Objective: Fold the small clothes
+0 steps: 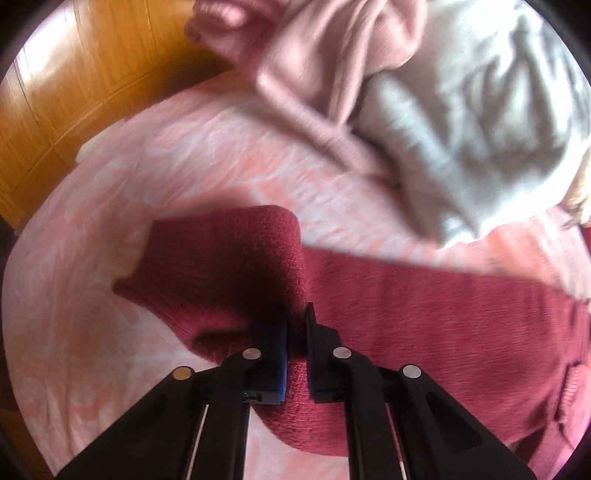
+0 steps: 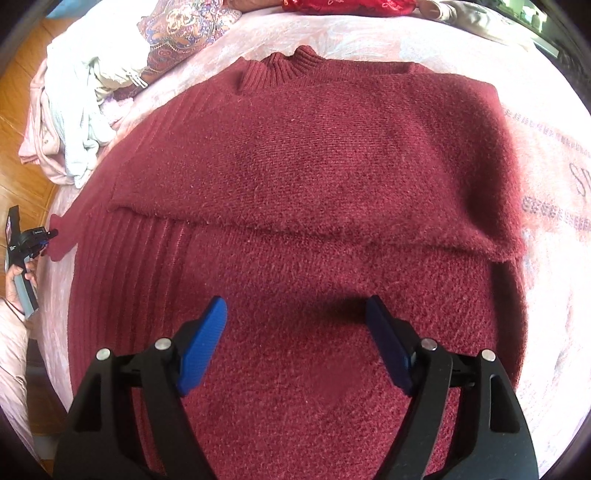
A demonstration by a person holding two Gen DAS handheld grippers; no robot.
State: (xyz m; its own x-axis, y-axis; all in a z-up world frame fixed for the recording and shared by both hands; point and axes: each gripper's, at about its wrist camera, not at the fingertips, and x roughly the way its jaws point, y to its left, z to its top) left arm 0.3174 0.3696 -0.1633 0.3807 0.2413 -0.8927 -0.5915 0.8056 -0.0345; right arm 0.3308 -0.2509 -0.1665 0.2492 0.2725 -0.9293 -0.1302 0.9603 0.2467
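**Ana:** Sleeve first, out at the bed's left edge! The left gripper (image 1: 296, 325) has its jaws pinched together on the sleeve (image 1: 236, 266) of the maroon sweater (image 2: 314, 177), knit bunched up between the pads (image 1: 282, 354).

**Ben:** And in the right wrist view the same gripper sits tiny at the far left, a hand (image 2: 16, 284) wrapped round its handle, right at the cuff.

**Ana:** Beyond it, toward the bed's far left corner, a heap: a pink garment (image 1: 332, 55) and a pale grey one (image 1: 480, 122), both blurred. Wooden floor (image 1: 74, 92) past the edge.

**Ben:** Moving to the middle: the sweater lies across the pink bedspread (image 2: 554, 258), collar toward the far edge, its right sleeve folded across the chest.

**Ana:** Left side still stretched out, ribbing showing.

**Ben:** And the right gripper (image 2: 295, 306) hangs over the sweater's lower body, jaws spread wide, blue pads (image 2: 203, 343) clear, holding nothing. Whether the tips brush the knit, I can't tell.

**Ana:** Far edge: patterned cloth (image 2: 177, 22), red fabric (image 2: 351, 5).
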